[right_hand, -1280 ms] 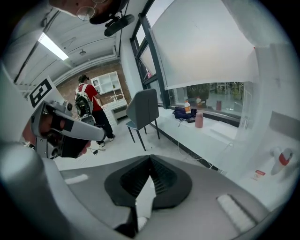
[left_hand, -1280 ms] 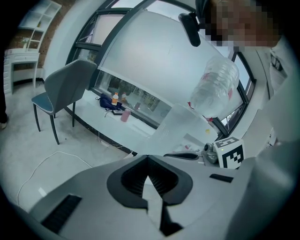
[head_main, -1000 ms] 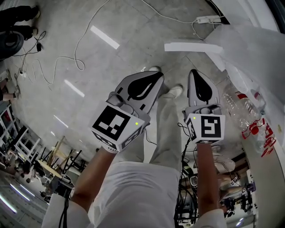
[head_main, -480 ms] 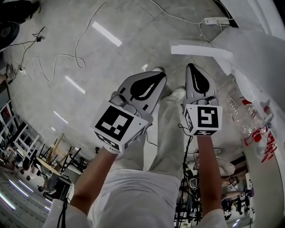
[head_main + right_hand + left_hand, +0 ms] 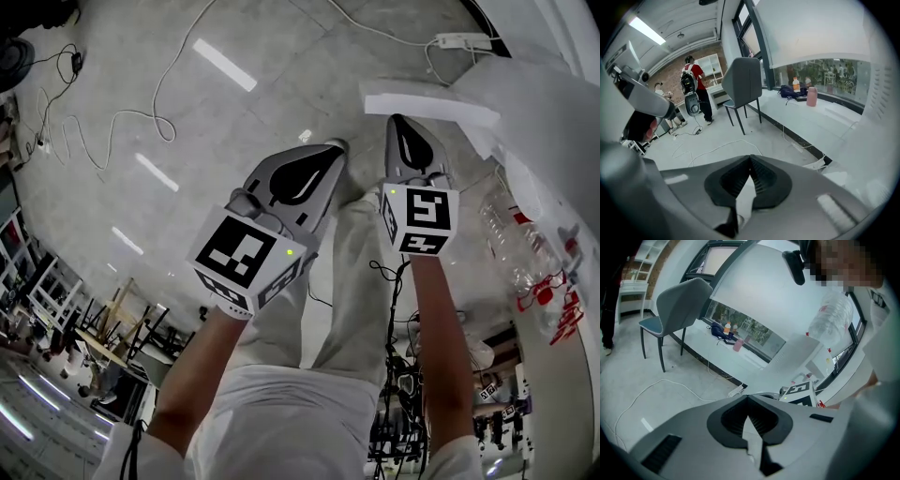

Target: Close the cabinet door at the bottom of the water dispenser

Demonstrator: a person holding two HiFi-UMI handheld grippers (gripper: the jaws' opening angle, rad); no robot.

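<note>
while they hover over the grey floor (image 5: 234, 122), the left claw (image 5: 330, 155) and right claw (image 5: 397, 123) sit fully closed, gripping nothing.

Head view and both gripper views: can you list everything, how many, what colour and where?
chair: one, grey, on the floor by the window ledge
cable: at least one, white, looping over the floor
power strip: one, white, on the floor by the ledge
big water bottle: one, clear, at the right
pink bottle: one, pink, on the window ledge
bag: one, dark, on the ledge near the pink bottle
white panel: one, white, just ahead of the right gripper; perhaps the cabinet door
other person: one, red top, far behind the chair
left gripper: one, grey, jaws together, empty
right gripper: one, grey, jaws together, empty
person's legs: two, white trousers, under the grippers
</note>
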